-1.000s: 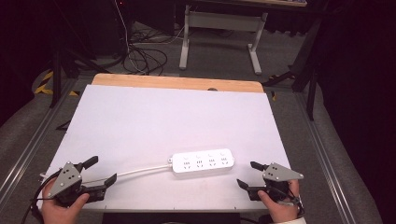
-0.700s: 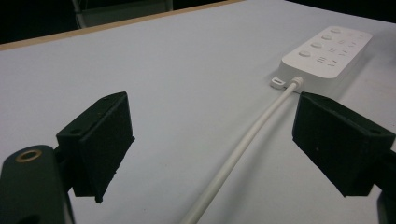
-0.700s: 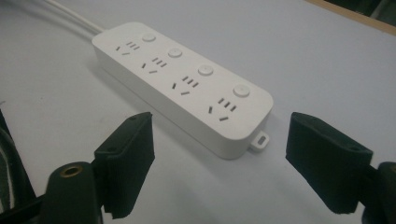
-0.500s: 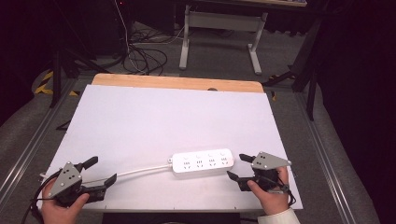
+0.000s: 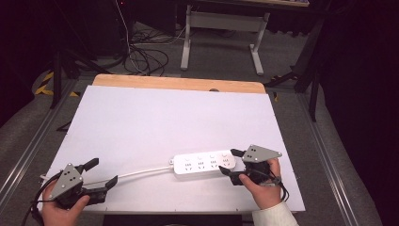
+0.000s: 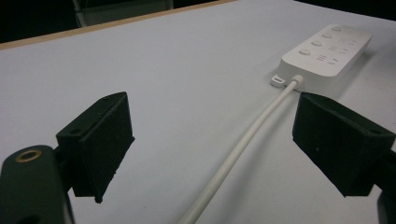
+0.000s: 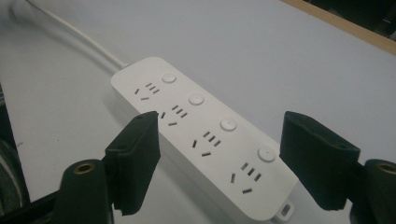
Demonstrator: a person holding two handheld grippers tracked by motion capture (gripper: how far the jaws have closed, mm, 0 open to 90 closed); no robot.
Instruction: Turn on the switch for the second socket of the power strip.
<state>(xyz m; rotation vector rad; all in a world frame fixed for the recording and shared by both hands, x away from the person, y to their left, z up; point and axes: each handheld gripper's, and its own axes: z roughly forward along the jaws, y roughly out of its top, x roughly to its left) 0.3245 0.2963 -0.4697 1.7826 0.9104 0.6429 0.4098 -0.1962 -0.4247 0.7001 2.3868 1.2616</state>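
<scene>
**Right gripper spread wide around the end of a power strip**

The right gripper (image 5: pixel 230 163) is seen with its two black jaws spread wide and nothing clamped between them. In the right gripper view, the jaws stand on either side of the near end of a white, oblong plastic power strip (image 7: pixel 205 135) with four sockets and four round buttons; contact with the strip cannot be told. The gripper is held low over the table by the person's right hand (image 5: pixel 261 186), a white sleeve showing at the wrist, with the jaws pointed leftward.

The left gripper (image 5: pixel 104 173) is likewise held with its jaws wide apart and nothing gripped. It is kept low at the near left corner of the white table top (image 5: pixel 155 117), cupped from below by the left hand (image 5: pixel 59 212). In the left gripper view, the strip's thin white cable (image 6: pixel 243 144) is seen running along the table between the jaws, untouched by them.

The power strip lies flat near the front edge, right of centre, well apart from the left gripper.
</scene>
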